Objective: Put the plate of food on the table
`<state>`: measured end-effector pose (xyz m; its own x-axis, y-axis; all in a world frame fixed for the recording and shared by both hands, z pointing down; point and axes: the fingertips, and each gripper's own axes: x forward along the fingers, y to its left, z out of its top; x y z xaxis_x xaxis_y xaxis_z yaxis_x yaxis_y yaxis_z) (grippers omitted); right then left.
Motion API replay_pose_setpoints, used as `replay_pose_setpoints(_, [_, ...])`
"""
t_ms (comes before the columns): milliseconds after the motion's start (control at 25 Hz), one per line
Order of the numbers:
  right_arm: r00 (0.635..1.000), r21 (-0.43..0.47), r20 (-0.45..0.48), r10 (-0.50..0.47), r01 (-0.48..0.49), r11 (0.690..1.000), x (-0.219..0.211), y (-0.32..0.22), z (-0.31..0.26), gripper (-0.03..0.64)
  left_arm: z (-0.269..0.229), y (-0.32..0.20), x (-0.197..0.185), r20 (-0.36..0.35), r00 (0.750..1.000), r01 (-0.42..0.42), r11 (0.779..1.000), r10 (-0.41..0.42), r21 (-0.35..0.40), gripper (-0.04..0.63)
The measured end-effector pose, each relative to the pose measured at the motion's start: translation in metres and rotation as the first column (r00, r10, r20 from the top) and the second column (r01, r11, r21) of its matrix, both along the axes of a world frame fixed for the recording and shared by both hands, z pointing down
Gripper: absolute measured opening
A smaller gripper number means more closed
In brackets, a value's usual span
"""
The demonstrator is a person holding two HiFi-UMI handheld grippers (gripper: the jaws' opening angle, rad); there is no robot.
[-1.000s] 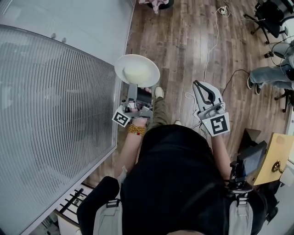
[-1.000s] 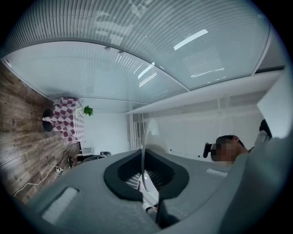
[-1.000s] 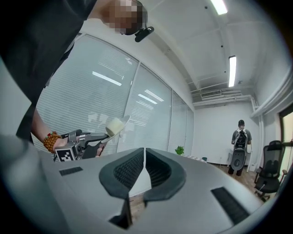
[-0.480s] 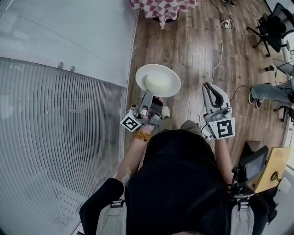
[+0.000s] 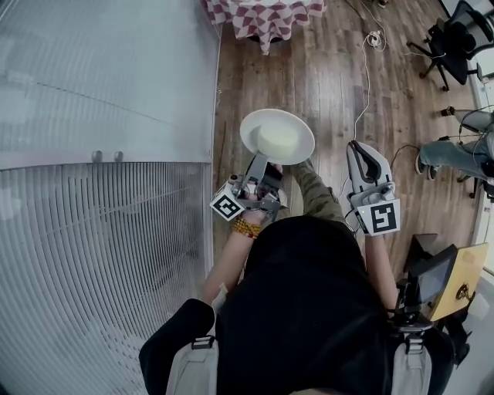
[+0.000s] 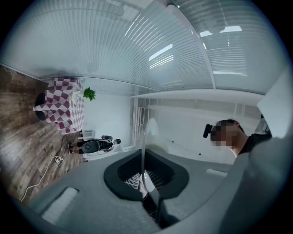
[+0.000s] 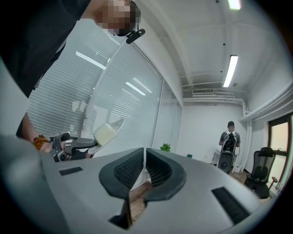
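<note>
- While the round white plate (image 5: 303, 131) is held up off the floor, its destination, the table draped in a red-and-white checked cloth (image 5: 266, 17), lies straight ahead of the person. The two are well apart, with wooden plank floor (image 5: 324, 69) between them.
- Left gripper (image 5: 261, 160): jaws closed on the near rim of the plate. The plate extends forward from the jaws, away from the body, and looks roughly level in the head view.
- In the left gripper view the plate shows edge-on as a thin pale line (image 6: 143, 151) running out from between the pads, in line with the jaws.
- Right gripper (image 5: 361, 148): jaws closed together with nothing between them. It hangs to the right of the plate, near it but not touching.
- Only the left gripper is in contact with the plate, so it is the one placed to set the plate down.
- Food: a single pale cream mound (image 5: 276, 140) sits at the plate's centre, clear of the rim. No spill is visible.
- Judgement: a grip on one side of the rim leaves the plate cantilevered, so it should be kept level during the approach to the table.
</note>
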<state>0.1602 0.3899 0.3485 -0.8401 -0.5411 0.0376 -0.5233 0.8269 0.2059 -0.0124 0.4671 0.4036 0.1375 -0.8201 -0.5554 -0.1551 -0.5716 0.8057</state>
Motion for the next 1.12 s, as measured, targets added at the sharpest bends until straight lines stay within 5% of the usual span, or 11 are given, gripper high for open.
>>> replay_pose_setpoints(200, [0.999,-0.022,0.025,-0.031,0.031,0.999,-0.012,-0.051,0.007,0.014,-0.010,-0.042,-0.008,0.029,0.999,0.031,1.000,-0.031,-0.002,0.012])
replay_pose_setpoints(480, [0.998,-0.050,0.023,-0.054,0.055,0.997,-0.118,-0.215,0.024,0.017,0.000,-0.195,-0.111,0.005,0.998,0.057,0.998,-0.057,-0.017,0.012])
replay_pose_setpoints(1120, [0.998,-0.088,0.030,-0.059,0.062,0.994,-0.155,-0.459,0.030,0.017,-0.026,-0.456,-0.155,0.008,0.997,0.072,0.997,-0.072,0.010,0.012])
